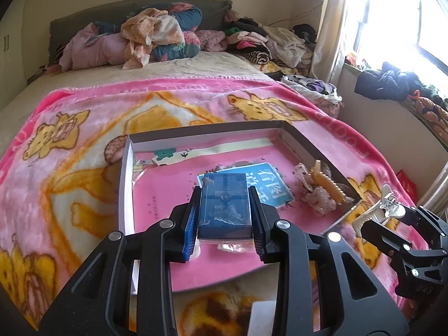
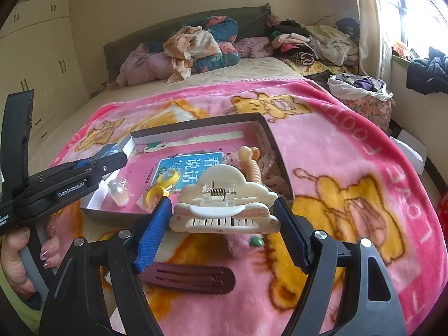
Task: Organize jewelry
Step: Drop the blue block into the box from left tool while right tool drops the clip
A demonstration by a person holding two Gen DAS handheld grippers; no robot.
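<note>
Two hand-held grippers clamp a blue case (image 1: pixel 224 204) and cream hair claw (image 2: pixel 225 208) over the cardboard box (image 2: pixel 196 124).

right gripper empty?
No: the right gripper is shut on a cream hair claw clip, above the pink blanket.

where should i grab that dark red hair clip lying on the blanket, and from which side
Take the dark red hair clip across its narrow width, near mid-length, coming straight down from above. It lies flat on the pink blanket, long and thin, so its two long edges are the only faces the fingers can close on. The right gripper is full, holding the white claw clip.
</note>
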